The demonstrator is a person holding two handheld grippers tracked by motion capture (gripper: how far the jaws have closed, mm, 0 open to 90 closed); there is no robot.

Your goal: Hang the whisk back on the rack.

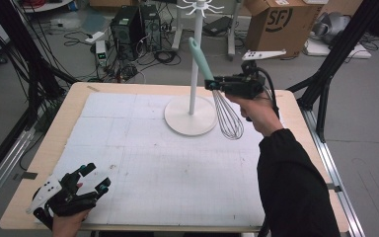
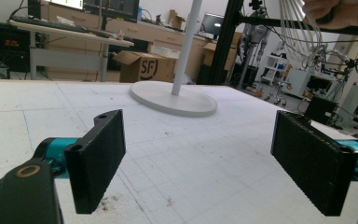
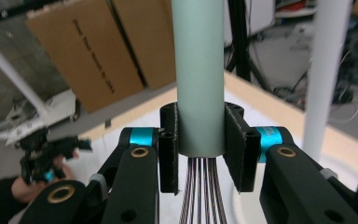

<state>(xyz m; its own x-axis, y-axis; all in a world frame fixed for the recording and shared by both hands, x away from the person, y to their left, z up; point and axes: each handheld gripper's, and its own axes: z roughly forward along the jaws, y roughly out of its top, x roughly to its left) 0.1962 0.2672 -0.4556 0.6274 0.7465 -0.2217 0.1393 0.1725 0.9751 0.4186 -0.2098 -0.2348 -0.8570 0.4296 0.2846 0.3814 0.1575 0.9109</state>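
1. High view: the right tool point(image 1: 212, 84) is clamped on the mint-green handle of a whisk point(image 1: 216, 91), held in the air above the table point(image 1: 54, 131) just beside the white stand point(image 1: 192, 86). The wire loops hang down over the stand's round base, the handle tilts up and away. The left tool point(image 1: 94, 177) rests near the table's front left corner, jaws apart and empty.

2. Left gripper view: both black pads point(image 2: 98, 158) stand wide apart above the gridded mat point(image 2: 191, 163); the whisk's wires hang at the upper right.

3. Right gripper view: the pads point(image 3: 235, 144) press both sides of the handle's lower end, where the wires emerge.
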